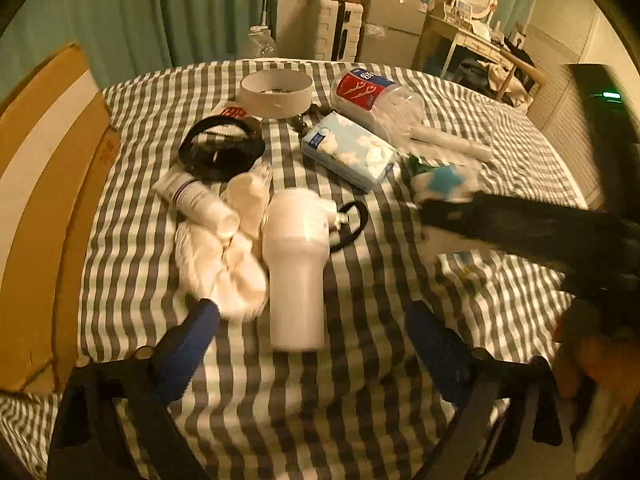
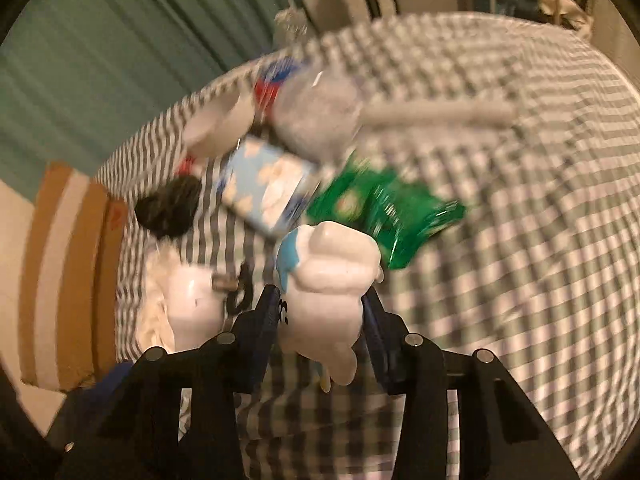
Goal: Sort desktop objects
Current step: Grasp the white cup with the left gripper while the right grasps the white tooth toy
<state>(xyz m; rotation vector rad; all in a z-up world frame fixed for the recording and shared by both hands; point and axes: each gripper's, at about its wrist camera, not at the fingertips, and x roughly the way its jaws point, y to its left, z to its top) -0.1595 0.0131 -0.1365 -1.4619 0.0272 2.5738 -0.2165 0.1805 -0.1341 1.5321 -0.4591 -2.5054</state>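
Note:
My left gripper (image 1: 312,316) is open, its blue fingertips on either side of the base of a white bottle (image 1: 296,264) lying on the checked cloth. Beside it lie a white fluffy cloth (image 1: 224,268), a white tube (image 1: 196,200), a black ring (image 1: 222,148), a blue tissue pack (image 1: 352,152) and a clear jar with a red label (image 1: 376,100). My right gripper (image 2: 320,308) is shut on a white and blue soft packet (image 2: 328,280), held above the cloth; it shows blurred at the right of the left wrist view (image 1: 520,232). A green packet (image 2: 384,208) lies beyond it.
A white round tub (image 1: 276,92) stands at the back of the table. A cardboard box (image 1: 48,200) stands at the left edge. A thin white tube (image 1: 452,142) lies at the right. A suitcase, cabinet and dresser stand behind the table.

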